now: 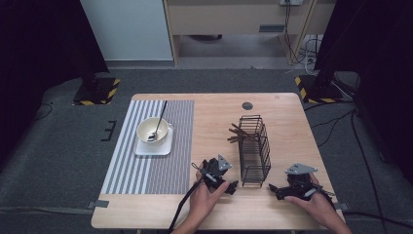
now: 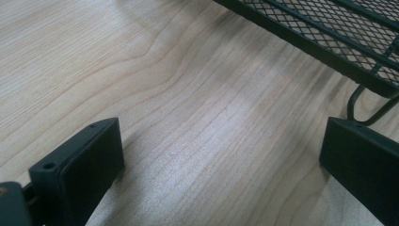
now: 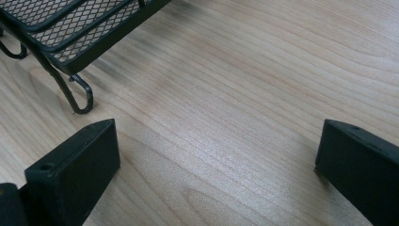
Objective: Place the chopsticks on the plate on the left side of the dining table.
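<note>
A black wire basket [image 1: 254, 149] lies on its side on the wooden table [image 1: 214, 122], with several wooden sticks [image 1: 238, 134] poking out of its left side. My left gripper [image 1: 233, 187] rests on the table just left of the basket's near end, jaws wide open over bare wood. Its own view has the basket's mesh [image 2: 329, 33] at the upper right. My right gripper [image 1: 272, 189] lies just right of that near end, also open and holding nothing. The basket's curled wire foot [image 3: 77, 96] stands beyond its left jaw.
A striped placemat [image 1: 156, 146] covers the table's left part. On it a white square saucer [image 1: 154, 148] holds a cream cup [image 1: 153, 130] with a spoon [image 1: 159, 119] in it. A dark round grommet [image 1: 247, 105] sits at the table's far edge. Hazard-striped stand bases [image 1: 97, 91] stand on the floor beyond.
</note>
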Demonstrator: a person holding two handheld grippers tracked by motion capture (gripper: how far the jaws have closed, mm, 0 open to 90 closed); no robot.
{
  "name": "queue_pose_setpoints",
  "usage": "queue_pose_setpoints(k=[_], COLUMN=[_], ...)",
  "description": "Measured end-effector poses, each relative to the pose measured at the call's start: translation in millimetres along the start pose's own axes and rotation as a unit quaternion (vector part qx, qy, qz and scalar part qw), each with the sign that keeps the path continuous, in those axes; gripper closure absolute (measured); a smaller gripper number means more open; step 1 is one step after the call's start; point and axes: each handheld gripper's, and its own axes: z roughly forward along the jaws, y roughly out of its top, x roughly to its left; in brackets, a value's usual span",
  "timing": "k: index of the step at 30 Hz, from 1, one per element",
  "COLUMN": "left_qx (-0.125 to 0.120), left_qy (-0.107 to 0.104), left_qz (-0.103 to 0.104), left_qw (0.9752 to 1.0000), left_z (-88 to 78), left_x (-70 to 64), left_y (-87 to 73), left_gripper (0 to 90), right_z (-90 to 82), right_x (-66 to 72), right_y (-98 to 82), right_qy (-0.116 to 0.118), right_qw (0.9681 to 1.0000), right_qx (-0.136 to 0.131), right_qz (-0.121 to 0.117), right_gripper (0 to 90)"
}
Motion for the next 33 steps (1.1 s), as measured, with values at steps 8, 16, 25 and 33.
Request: queue_pose_setpoints(k=[8,16,25,33], left_qx=[0.001,-0.019,-0.044,-0.075], left_qy=[-0.008,-0.048,-0.054,-0.048], left_qz=[0.008,0.016,0.007,-0.014], left_qw=[0.9999,0.9985,0.9975,0.996], left_z=[-4.4,-15.6,-34.6,-55.8], left_x=[-1.7,2.3,8.4,22.7], left_y=[-4.1,0.1,10.1,15.5], left_gripper=[0.0,5.0,5.0,6.5], right_z=[0.0,-0.1,-0.1,-0.1], right_x=[0.7,0.8,0.7,0.6], right_y=[0.0,-0.1,0.0,0.0], right_qy=[-0.002,-0.002,-0.002,-0.001], right_qw=[1.0,1.0,1.0,1.0], right_qx=[0.0,0.0,0.0,0.0], right_qz=[0.004,0.004,0.004,0.003], right_gripper=[0.2,0.2,0.2,0.2])
